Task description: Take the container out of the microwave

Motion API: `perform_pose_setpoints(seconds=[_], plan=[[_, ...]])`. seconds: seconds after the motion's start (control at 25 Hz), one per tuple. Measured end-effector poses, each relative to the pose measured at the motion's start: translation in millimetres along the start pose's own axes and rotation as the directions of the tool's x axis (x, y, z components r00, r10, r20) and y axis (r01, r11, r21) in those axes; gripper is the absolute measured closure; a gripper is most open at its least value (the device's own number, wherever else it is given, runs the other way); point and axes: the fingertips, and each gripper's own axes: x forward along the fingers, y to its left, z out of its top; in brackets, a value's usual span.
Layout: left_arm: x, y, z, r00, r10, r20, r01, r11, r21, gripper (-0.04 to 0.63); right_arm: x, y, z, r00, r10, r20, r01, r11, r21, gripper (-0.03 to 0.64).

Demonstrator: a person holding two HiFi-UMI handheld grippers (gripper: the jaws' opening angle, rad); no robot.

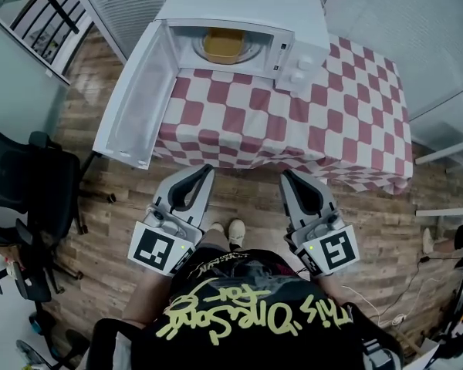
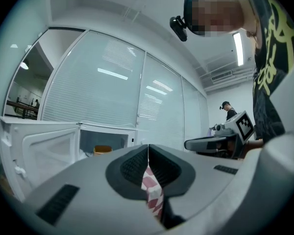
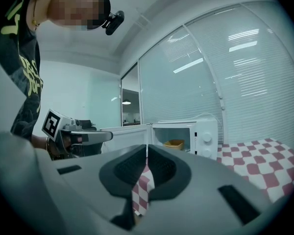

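Head view: yellow container (image 1: pixel 222 46) sits in open microwave (image 1: pixel 302 52), long side crosswise.

Wood-plank flooring (image 1: pixel 100 206) is running across the middle and lower part of the head view. A table under a red-and-white checked cloth (image 1: pixel 339 122) is standing at centre right. A black office chair (image 1: pixel 27 187) is sitting at the left edge. In the left gripper view, glazed partitions with white blinds (image 2: pixel 103 82) are filling the far wall, and a ceiling strip light (image 2: pixel 239 48) is glowing at upper right.
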Motion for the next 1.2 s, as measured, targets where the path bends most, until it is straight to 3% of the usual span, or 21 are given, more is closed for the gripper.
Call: perform_pose_setpoints(seconds=[0.36, 1.2], plan=[[6.1, 5.4, 7.6, 0.999, 0.034, 0.029, -0.035, 0.999, 0.016, 0.586, 1.0, -2.6, -14.8, 0.999, 0.019, -0.034, -0.019, 1.000, 0.008, 0.604], [84.4, 73.6, 14.2, 1.000, -0.008, 0.017, 0.008, 1.000, 0.011, 0.586, 88.7, -48.4, 3.9, 1.000, -0.012, -0.020, 0.011, 0.999, -0.035, 0.604]])
